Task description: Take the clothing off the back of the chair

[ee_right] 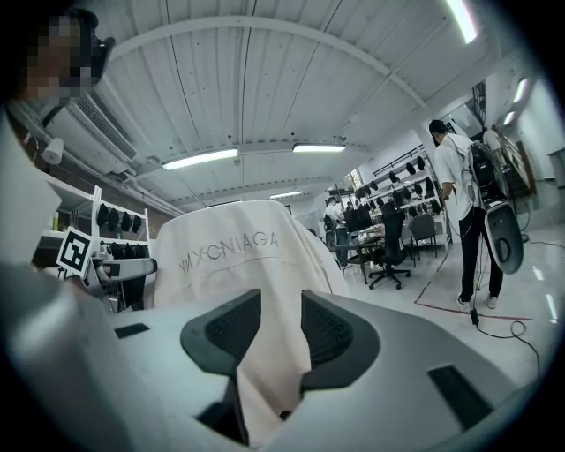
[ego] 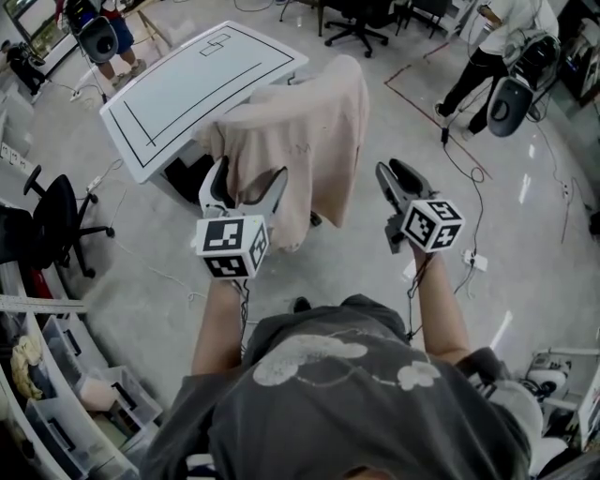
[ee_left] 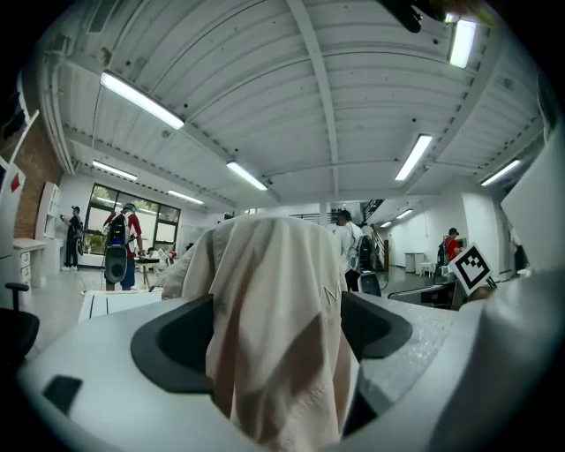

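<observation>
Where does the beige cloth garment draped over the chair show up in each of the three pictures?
Head view: the beige cloth garment, upper centre.
Left gripper view: the garment, dead centre, filling the middle.
Right gripper view: the garment, centre-left, lettering showing.
Landmark: the person in a white top, right of it in head and right gripper views.

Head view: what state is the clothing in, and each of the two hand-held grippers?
Clothing: draped over the chair back, hiding it; not yet off.
Left hand-held gripper: jaws wide apart, cloth hanging between them, not pinched.
Right hand-held gripper: jaws partly apart, nothing gripped, beside the clothing.
</observation>
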Motion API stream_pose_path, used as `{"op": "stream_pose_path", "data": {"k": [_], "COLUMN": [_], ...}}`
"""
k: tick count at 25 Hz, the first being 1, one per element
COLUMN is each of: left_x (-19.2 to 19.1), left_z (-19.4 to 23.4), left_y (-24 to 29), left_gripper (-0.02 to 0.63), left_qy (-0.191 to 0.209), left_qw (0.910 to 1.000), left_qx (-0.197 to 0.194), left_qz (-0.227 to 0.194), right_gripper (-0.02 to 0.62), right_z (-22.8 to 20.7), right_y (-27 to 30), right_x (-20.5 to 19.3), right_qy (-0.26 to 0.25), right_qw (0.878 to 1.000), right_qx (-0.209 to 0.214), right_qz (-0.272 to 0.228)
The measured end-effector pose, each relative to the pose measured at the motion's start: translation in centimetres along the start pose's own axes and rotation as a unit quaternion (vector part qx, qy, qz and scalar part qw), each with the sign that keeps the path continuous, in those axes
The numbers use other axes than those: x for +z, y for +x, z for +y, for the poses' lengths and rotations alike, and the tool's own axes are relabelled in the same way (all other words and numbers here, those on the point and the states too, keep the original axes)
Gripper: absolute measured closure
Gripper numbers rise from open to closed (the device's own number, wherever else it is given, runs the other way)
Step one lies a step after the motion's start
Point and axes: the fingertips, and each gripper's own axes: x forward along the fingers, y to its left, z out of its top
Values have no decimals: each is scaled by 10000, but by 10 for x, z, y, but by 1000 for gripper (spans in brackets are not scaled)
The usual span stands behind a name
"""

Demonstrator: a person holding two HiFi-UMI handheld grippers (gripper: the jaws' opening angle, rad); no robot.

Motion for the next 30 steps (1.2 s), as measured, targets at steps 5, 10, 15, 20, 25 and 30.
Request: {"op": "stream_pose_path", "data": {"k": [5,10,15,20,25,30], "left_x": [0,-3,-9,-7,-9,-10], "left_z": [2,1,5,-4,-6,-4], "left_y": [13,13,9,11,10,6], "left_gripper": [173,221,451,591,599,600], "left_qy": [81,43,-180,-169,-123,-99], "left_qw": [9998,9986,9956,9922,9893,9852], "left_qx": [124,495,866,1179,1403,1650], "left_qz": [140,172,319,364,393,465], "right_gripper": [474,474,474,459,314,253], "right_z": [-11,-30,-42,-48,-43,-34], "right_y": [8,21,47,63,85,112], "right_x": [3,11,23,35,44,53], "right_qy": [-2,12,-60,-120,-238,-533], "right_qw": [10000,9996,9975,9920,9829,9755], "right_qx": [53,289,696,1242,1802,2103], "right_qz": [47,50,127,204,280,356]}}
